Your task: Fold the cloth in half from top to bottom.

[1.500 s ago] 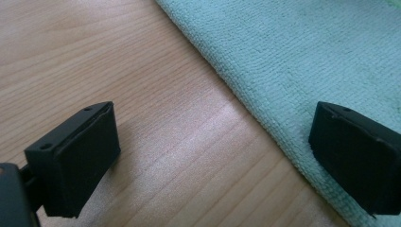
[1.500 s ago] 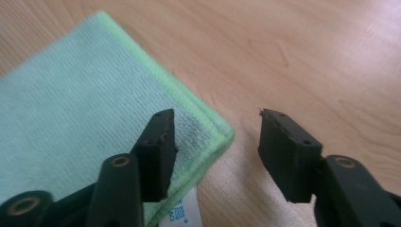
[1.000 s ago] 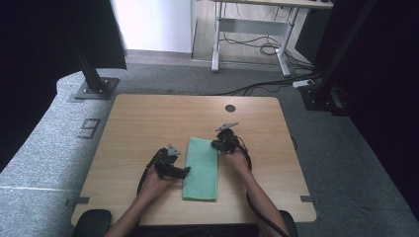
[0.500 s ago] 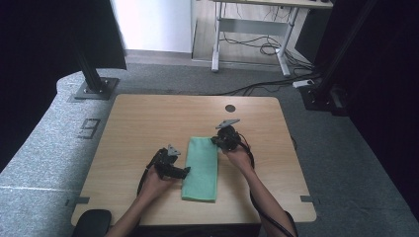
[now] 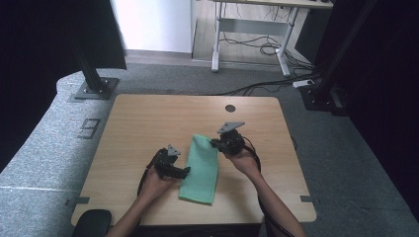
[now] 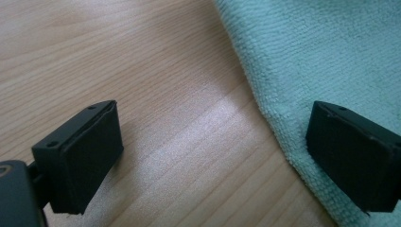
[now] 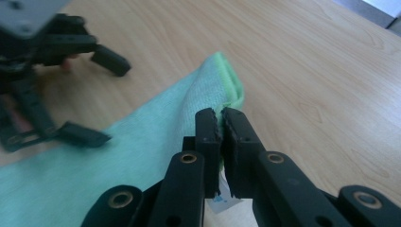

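Two grippers: right [image 7: 221, 124] pinching towel [image 5: 201, 168] corner, left [image 6: 213, 156] spread wide.

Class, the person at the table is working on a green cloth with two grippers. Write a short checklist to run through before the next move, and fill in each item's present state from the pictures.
1. Right gripper shut on the green cloth: ok; its jaws pinch the cloth's far edge.
2. Gripped edge lifted off the table: ok; in the right gripper view that edge stands up in a fold.
3. Left gripper open: ok; its jaws stand wide apart.
4. Left gripper placed at the cloth's edge: ok; one jaw is over the wood, the other over the cloth.
5. Left gripper pressing the cloth down: cannot tell.
6. Rest of the cloth flat: ok; the near part lies smooth in the high view.
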A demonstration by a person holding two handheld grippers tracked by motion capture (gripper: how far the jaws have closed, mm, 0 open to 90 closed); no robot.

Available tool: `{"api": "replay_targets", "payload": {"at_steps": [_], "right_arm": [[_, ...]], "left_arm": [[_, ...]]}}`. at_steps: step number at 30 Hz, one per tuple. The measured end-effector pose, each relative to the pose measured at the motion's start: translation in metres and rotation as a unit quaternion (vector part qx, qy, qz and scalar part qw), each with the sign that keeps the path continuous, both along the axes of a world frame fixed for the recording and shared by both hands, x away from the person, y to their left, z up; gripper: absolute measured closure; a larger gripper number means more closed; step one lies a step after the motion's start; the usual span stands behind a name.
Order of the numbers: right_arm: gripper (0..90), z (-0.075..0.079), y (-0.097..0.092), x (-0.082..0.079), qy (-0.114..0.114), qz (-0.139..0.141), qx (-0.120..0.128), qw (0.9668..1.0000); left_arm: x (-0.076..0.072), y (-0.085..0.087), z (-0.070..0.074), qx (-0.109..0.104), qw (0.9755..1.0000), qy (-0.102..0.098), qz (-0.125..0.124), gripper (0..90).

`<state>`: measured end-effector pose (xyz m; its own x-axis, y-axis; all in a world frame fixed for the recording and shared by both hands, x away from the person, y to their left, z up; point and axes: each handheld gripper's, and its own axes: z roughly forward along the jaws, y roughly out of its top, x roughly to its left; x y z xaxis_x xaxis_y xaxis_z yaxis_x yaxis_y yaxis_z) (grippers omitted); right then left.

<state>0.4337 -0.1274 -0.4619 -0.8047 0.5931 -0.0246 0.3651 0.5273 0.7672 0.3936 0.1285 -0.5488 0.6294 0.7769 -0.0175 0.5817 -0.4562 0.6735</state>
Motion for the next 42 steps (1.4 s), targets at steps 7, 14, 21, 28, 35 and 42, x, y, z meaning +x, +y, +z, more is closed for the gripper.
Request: {"api": "replay_targets", "payload": {"at_steps": [7,14,21,28,35,42], "right_arm": [[84.1,0.005,-0.008,-0.029,-0.004,0.029,0.012,0.9995],[84.1,0.000,-0.011,-0.049,0.005,0.046,0.025,0.9986],[84.1,-0.013,-0.012,-0.071,0.017,0.063,0.037,0.9971],[84.1,-0.026,-0.012,-0.089,0.028,0.076,0.038,0.9960],[84.1,-0.043,-0.011,-0.101,0.045,0.080,0.023,0.9955],[84.1,-0.064,-0.009,-0.105,0.066,0.076,-0.001,0.9949]], "left_arm": [[0.000,0.000,0.000,0.000,1.0000,-0.001,0.000,4.6],[0.000,0.000,0.000,0.000,1.0000,0.000,0.000,4.6],[0.000,0.000,0.000,0.001,1.0000,0.000,0.000,4.6],[0.000,0.000,0.000,0.001,1.0000,0.000,0.001,4.6],[0.000,0.000,0.000,0.000,1.0000,0.000,0.001,4.6],[0.000,0.000,0.000,0.000,1.0000,0.000,0.001,4.6]]}}
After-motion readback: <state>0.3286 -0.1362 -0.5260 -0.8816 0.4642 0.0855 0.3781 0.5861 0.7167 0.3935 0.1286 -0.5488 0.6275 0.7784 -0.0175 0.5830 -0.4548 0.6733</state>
